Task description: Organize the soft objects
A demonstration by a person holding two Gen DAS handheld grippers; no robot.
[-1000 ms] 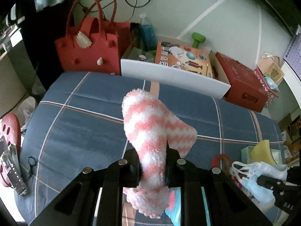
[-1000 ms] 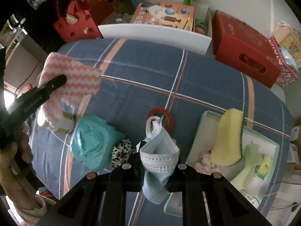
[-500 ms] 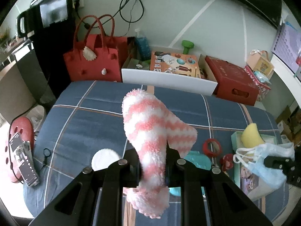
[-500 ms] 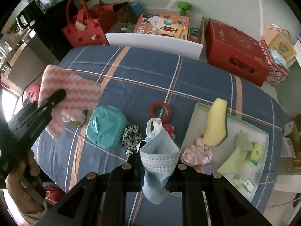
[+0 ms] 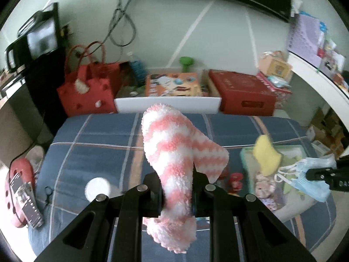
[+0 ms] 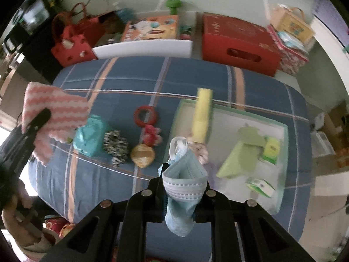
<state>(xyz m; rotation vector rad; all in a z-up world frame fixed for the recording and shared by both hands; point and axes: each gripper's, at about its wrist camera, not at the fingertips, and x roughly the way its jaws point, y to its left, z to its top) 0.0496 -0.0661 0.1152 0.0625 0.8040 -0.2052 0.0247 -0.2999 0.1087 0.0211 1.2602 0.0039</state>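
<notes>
Through my left camera, my left tongs (image 5: 176,194) pinch a pink-and-white sock (image 5: 170,152), held above the blue checked bed (image 5: 98,135); my right tongs (image 5: 322,175) show at the right edge, gripping a blue mask (image 5: 309,174) over the tray (image 5: 246,152). Through my right camera, my right tongs (image 6: 184,198) clamp the mask (image 6: 185,174) above the tray's (image 6: 281,128) near-left corner, where a yellow sponge (image 6: 201,115) leans. My left tongs (image 6: 37,122) hold the sock (image 6: 56,113) over the bed's left edge.

Bare plaid blanket (image 6: 122,87) lies open behind; toys (image 6: 148,131) crowd the middle, an upright yellow sponge (image 6: 201,115) guards the tray (image 6: 281,174).
</notes>
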